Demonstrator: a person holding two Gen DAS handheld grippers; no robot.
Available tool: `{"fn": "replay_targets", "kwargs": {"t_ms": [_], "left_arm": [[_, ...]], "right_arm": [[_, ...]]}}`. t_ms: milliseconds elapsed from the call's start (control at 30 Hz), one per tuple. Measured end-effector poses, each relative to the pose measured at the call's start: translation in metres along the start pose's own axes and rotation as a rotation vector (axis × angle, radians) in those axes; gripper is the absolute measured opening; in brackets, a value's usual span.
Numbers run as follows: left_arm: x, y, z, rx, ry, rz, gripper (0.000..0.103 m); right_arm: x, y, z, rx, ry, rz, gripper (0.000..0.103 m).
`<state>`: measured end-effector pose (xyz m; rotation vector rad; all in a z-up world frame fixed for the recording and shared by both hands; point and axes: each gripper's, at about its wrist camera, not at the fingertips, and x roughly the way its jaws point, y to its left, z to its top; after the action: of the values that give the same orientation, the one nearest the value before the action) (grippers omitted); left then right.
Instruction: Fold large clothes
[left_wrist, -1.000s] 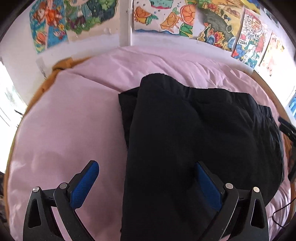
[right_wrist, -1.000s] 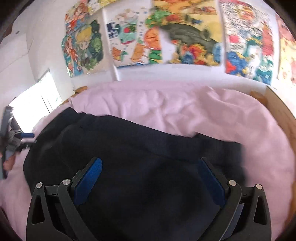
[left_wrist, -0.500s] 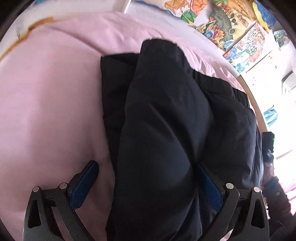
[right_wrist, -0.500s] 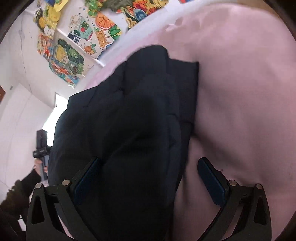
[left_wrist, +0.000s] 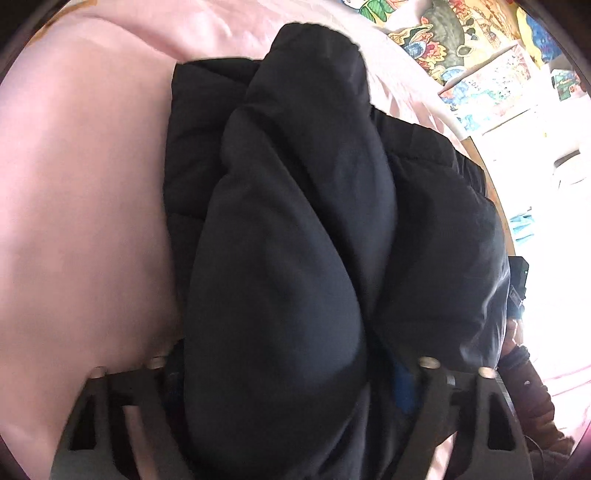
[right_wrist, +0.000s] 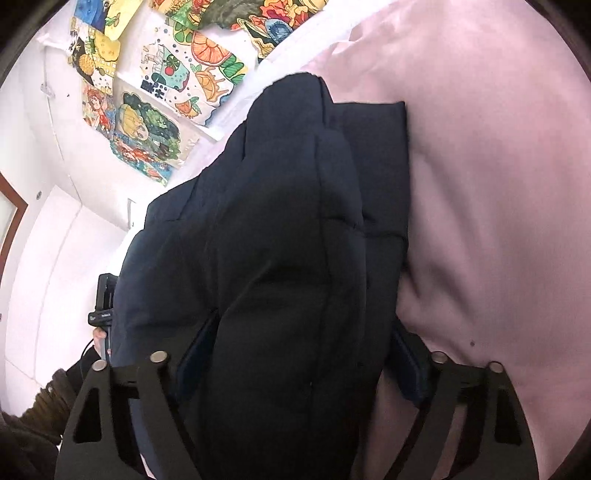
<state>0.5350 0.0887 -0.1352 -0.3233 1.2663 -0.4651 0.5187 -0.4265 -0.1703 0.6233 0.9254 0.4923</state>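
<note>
We see a pink bed sheet (left_wrist: 81, 206) spread wide beneath everything, with bright drawings (right_wrist: 173, 77) taped to the white wall behind it. On the sheet lies our dark quilted puffer jacket (left_wrist: 295, 229), folded into a thick bundle with one padded layer heaped on another. Our left hand-held gripper (left_wrist: 284, 373) has its fingers spread around the near end of the bundle, padding bulging between them. Our right hand-held gripper (right_wrist: 295, 354) likewise straddles the jacket's other end, blue pads (right_wrist: 408, 363) pressed against the fabric.
</note>
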Motion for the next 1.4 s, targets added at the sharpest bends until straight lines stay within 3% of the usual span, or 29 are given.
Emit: {"fn": "replay_targets", "kwargs": {"t_ms": [100,200,333,467,700,900,1100,1267,1400], "left_arm": [[-0.009,-0.024,-0.007,0.017,-0.021,0.09,0.046],[-0.019,-0.048,-0.015,-0.038,-0.042,0.18,0.031],[-0.04,-0.076,-0.027,-0.055,-0.095,0.265,0.021],[-0.067,-0.102,-0.045,-0.043,-0.146,0.269,0.018],[-0.122,-0.113,-0.093,-0.045,-0.145,0.184,0.018],[-0.177,-0.145,-0.152,0.067,-0.147,0.212,0.018],[-0.221,-0.163,-0.206,0.102,-0.16,0.213,0.018],[-0.215,-0.164,-0.226,0.125,-0.171,0.25,0.018],[-0.177,-0.132,-0.217,0.077,-0.191,0.258,0.019]], "right_arm": [[-0.001,0.0,-0.007,0.019,-0.015,0.001,0.065],[-0.005,0.015,-0.009,0.019,-0.032,-0.043,0.05],[-0.015,0.043,-0.005,0.017,-0.03,-0.151,0.035],[-0.033,0.074,-0.005,0.031,-0.053,-0.211,0.022],[-0.097,0.14,-0.024,-0.047,-0.068,-0.238,0.022],[-0.161,0.192,-0.065,-0.131,-0.065,-0.279,0.021],[-0.201,0.205,-0.113,-0.129,-0.083,-0.26,0.021],[-0.197,0.206,-0.144,-0.133,-0.077,-0.265,0.021],[-0.176,0.192,-0.159,-0.135,-0.077,-0.312,0.022]]}}
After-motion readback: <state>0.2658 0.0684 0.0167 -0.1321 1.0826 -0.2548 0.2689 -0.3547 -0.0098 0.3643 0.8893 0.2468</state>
